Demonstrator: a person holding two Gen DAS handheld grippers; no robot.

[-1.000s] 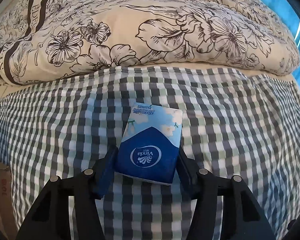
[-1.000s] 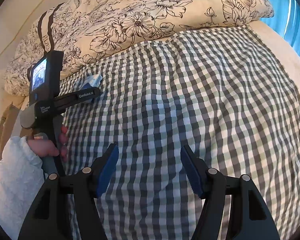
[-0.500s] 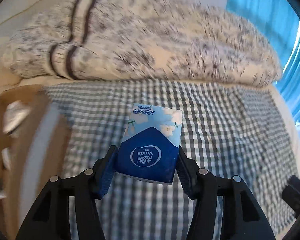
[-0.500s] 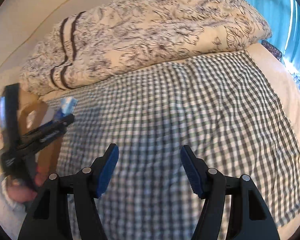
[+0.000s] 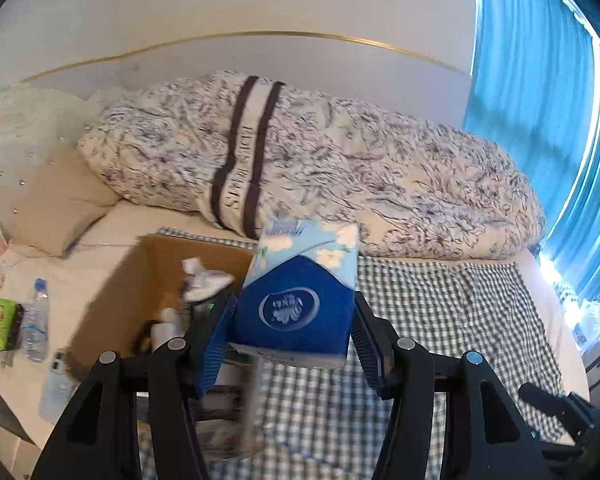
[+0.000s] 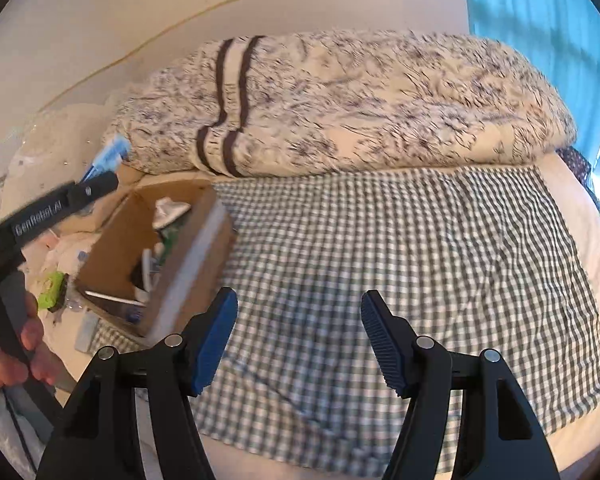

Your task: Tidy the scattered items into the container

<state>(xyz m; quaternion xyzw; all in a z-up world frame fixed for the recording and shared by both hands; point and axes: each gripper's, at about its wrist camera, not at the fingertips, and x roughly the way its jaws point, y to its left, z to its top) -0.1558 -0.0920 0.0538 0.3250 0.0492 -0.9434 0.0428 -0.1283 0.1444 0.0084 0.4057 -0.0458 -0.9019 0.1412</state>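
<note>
Left gripper (image 5: pixel 292 344) clenched on blue tissue pack (image 5: pixel 296 304), held aloft beside cardboard box (image 5: pixel 112 300), at the box's 3 o'clock edge. Right gripper (image 6: pixel 298 336) released, gaping above checked cloth (image 6: pixel 420 248); box at its 10 o'clock.

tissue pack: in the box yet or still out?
Out. The tissue pack sits clamped in the left gripper, held in the air beside the open cardboard box.

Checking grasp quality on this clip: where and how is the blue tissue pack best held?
Across its two narrow side edges, at the dark blue lower half, from the bottom end. The tissue pack is flat and rectangular; the left gripper holds it exactly so, jaws on opposite edges.
</note>
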